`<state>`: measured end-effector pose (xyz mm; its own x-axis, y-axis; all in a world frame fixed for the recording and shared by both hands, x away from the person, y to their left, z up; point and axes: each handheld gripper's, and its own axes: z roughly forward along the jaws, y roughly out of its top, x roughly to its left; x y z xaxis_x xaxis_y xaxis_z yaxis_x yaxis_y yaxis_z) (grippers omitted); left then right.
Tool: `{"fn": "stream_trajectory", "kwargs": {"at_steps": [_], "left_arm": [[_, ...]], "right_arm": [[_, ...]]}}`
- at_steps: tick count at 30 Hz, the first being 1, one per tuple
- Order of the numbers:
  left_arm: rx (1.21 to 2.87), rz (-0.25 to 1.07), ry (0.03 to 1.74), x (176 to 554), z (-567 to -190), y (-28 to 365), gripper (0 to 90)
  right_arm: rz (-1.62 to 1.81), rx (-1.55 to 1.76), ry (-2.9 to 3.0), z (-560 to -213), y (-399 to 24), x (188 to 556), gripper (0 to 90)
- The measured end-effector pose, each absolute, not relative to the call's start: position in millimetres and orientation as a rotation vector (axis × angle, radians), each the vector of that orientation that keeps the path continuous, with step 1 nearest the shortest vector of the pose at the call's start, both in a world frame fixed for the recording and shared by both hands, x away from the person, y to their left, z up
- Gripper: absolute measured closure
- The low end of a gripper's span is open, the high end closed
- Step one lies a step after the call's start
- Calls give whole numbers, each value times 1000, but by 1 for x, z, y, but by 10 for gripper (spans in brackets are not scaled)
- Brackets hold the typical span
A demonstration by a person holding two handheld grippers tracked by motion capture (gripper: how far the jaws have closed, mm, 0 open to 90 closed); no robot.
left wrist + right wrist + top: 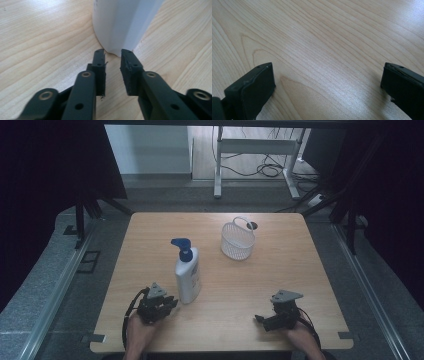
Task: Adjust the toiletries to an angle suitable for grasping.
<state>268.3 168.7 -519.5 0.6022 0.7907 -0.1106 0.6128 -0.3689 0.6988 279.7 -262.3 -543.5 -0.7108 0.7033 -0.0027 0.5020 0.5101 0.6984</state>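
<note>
Nearest to us, our left gripper [159, 303] sits at the front left of the bench [240, 285], and its jaws are drawn to a narrow gap with nothing between them; in the left gripper view their tips [113, 56] point straight at the foot of the white pump bottle [122, 22], very close to it, though we cannot tell whether they touch. The bottle [188, 276] stands upright, long axis vertical, just ahead and to the right of that gripper, so the left hand is plainly the nearer one. Our right gripper [281, 314] rests well apart at the front right, jaws spread wide over bare wood [324, 62]. Only the high view gives us the blue pump head [182, 247] and, farther back, the white basket [238, 240].
</note>
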Motion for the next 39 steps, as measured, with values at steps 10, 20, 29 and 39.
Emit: {"fn": "stream_trajectory", "kwargs": {"at_steps": [10,20,29,39], "left_arm": [[2055,319,1155,283,-516,176,889],[2054,363,1134,303,-512,172,891],[2012,363,1148,320,-511,168,891],[1990,320,1131,332,-517,160,891]], "right_arm": [[1002,1017,2466,-544,-262,280,0],[1002,1018,2467,-543,-262,280,0],[1001,1017,2466,-543,-262,280,0],[1002,1018,2466,-543,-262,280,0]]}}
